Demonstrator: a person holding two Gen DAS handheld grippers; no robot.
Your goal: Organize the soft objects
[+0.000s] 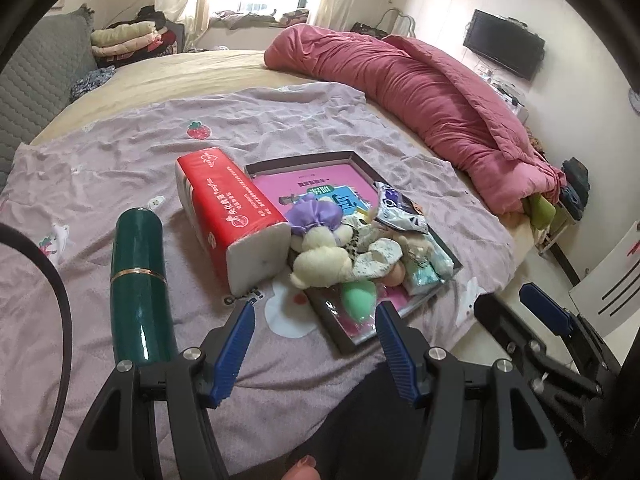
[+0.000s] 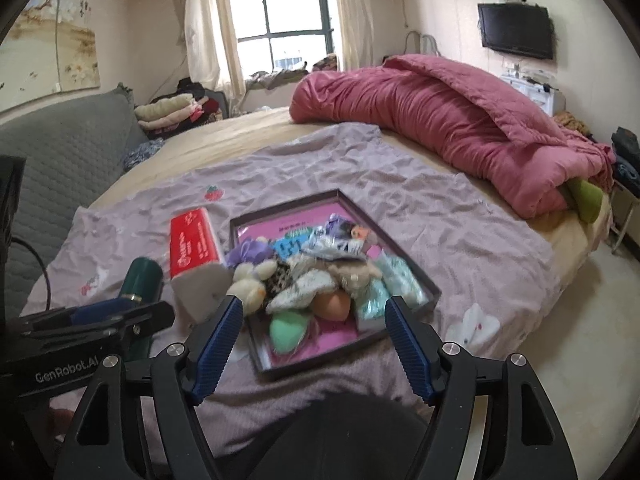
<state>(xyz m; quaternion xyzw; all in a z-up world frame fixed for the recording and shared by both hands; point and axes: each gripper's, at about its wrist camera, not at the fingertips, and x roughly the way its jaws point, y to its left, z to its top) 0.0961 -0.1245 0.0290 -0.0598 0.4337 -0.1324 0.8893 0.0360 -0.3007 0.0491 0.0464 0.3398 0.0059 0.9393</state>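
Observation:
A dark-rimmed tray (image 1: 454,258) (image 2: 434,290) with a pink bottom lies on the lilac sheet and holds a heap of soft things: a cream plush toy (image 1: 320,258) (image 2: 252,282), a purple cloth bundle (image 1: 314,214) (image 2: 250,250), a green sponge (image 1: 358,298) (image 2: 286,330), an orange sponge (image 2: 334,304), tissue packets (image 1: 426,270) (image 2: 400,276) and a foil pouch (image 1: 400,208) (image 2: 334,246). My left gripper (image 1: 316,312) hovers open just short of the tray's near corner, nothing between its fingers. My right gripper (image 2: 314,308) stands open before the tray, empty.
A red tissue pack (image 1: 224,208) (image 2: 194,242) leans against the tray's left side. A dark green flask (image 1: 138,276) (image 2: 140,278) lies left of it. A rolled pink quilt (image 1: 420,104) (image 2: 440,120) fills the bed's right side. A dark-clothed knee (image 2: 340,428) shows below the grippers.

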